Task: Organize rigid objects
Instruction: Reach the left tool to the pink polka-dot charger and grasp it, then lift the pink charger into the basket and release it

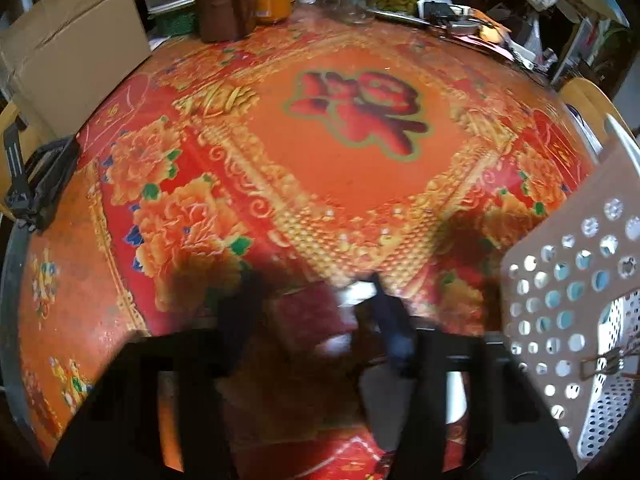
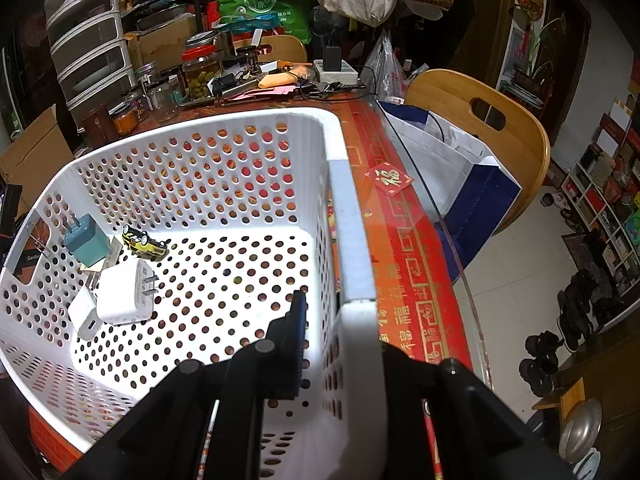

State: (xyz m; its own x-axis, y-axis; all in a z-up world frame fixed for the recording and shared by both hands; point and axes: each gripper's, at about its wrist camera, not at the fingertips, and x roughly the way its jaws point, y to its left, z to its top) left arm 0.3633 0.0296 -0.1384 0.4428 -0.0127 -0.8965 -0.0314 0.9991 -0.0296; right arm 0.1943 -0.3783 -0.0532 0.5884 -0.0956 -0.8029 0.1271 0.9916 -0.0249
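My right gripper (image 2: 340,344) is shut on the right wall of the white perforated basket (image 2: 352,240), one finger inside and one outside. In the basket lie a teal plug adapter (image 2: 86,240), a yellow toy car (image 2: 144,243), a large white charger (image 2: 126,292) and a smaller white charger (image 2: 86,316). In the left wrist view, my left gripper (image 1: 312,308) holds a dark red boxy object (image 1: 308,316) between its blurred fingers, low over the red patterned tablecloth (image 1: 360,168). The basket's wall (image 1: 568,300) shows at the right of that view.
Jars (image 1: 274,2), brown containers (image 1: 220,8) and clutter line the table's far edge. A cardboard box (image 1: 68,52) stands at the far left. A wooden chair (image 2: 480,120) with a blue and white bag (image 2: 460,168) stands beside the table's right edge.
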